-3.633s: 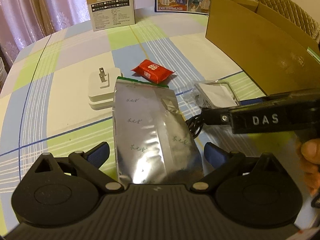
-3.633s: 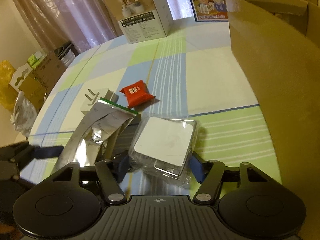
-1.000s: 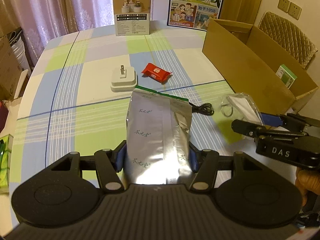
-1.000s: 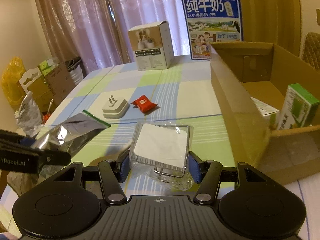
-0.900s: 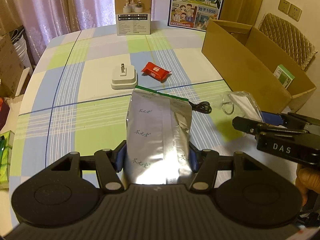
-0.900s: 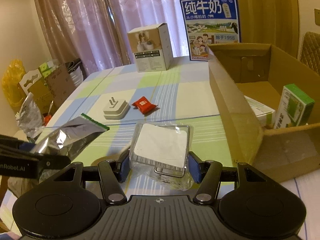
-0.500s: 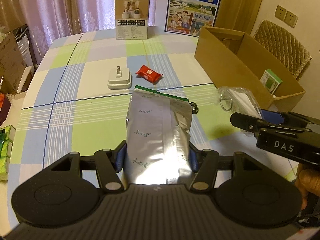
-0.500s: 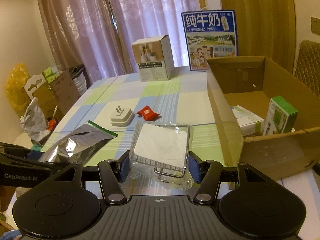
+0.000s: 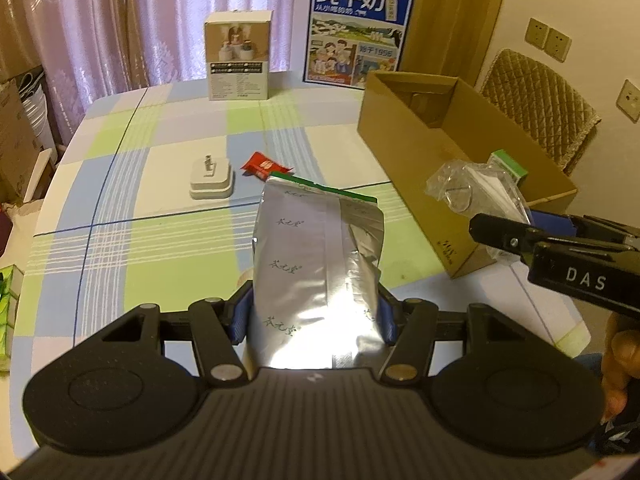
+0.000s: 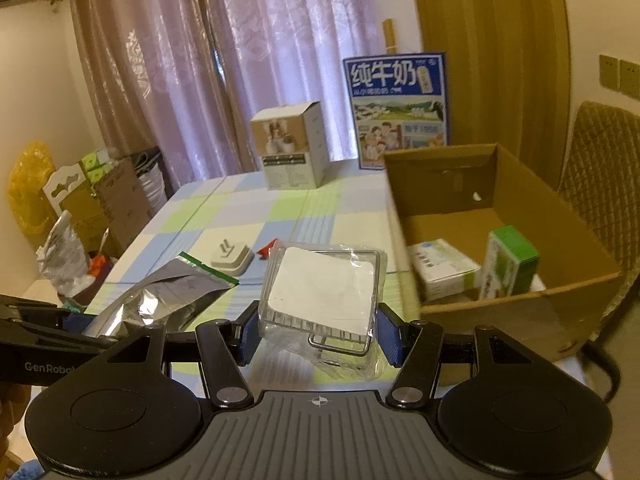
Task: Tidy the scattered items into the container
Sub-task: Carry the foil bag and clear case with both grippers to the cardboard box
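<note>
Checked cloth, green, blue and cream squares, covers the worktop [image 9: 120, 208]; pink curtains [image 10: 260, 80] hang behind it.

Far left, seen from the right wrist: cartons and a yellow bag on the floor beside the worktop.

Left claw [image 9: 314, 312]: blue pads pressed against both edges of a silver foil pouch [image 9: 316, 256], part-way closed on it. Pouch has a green strip along its top edge and is held off the cloth, tilted away from the camera.

On the cloth beyond the pouch: white plug adapter [image 9: 211, 176], prongs up. Just right of it, a red snack packet [image 9: 264, 166], lying flat. The two are near each other, not touching.

Back edge of worktop: small printed box [image 9: 239, 60] upright, and right of it a blue milk carton panel [image 9: 358, 32] standing against the wall.

Right claw [image 10: 318, 334]: pads closed part-way on a clear plastic packet [image 10: 324, 300] holding a white square pad, with a metal wire loop at the near end. Packet is lifted clear of the cloth, just left of the box wall.

Right side: open cardboard box [image 10: 520, 312] on the worktop. Inside it a green-and-white carton [image 10: 508, 264] stands upright, and a flatter white carton [image 10: 442, 268] lies to its left.

Quilted chair back [image 9: 540, 104] behind the box.
</note>
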Motion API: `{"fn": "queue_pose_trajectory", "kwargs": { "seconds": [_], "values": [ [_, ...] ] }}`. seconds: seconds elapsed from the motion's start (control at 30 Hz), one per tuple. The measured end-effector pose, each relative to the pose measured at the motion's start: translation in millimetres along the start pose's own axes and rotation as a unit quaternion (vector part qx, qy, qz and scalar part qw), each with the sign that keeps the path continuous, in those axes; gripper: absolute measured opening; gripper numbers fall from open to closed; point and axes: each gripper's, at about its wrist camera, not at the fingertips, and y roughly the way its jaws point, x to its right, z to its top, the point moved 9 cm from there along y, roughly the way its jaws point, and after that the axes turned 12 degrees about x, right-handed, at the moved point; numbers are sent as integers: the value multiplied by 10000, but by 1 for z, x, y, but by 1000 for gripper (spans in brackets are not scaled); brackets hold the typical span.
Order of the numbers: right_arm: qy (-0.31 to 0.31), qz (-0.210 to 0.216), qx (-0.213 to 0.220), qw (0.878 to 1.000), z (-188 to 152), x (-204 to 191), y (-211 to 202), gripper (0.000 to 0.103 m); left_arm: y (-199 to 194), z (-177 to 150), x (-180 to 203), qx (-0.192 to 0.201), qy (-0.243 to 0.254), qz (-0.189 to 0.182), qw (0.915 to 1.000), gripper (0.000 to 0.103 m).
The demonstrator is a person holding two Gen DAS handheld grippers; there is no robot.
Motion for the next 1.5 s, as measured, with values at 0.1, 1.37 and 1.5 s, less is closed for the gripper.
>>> {"fn": "queue_pose_trajectory", "kwargs": {
  "seconds": [0.1, 1.37, 1.5],
  "values": [
    [4, -90, 56, 9999, 7, 12, -8, 56, -1, 5, 10, 35, 18, -67, 10000, 54],
    [-464, -824, 151, 9954, 68, 193, 4, 56, 96, 92, 182, 248, -178, -1056, 9939, 55],
    [-516, -772, 90, 9956, 74, 200, 25, 56, 114, 101, 183, 259, -231, -1020, 9942, 55]
  ]
}}
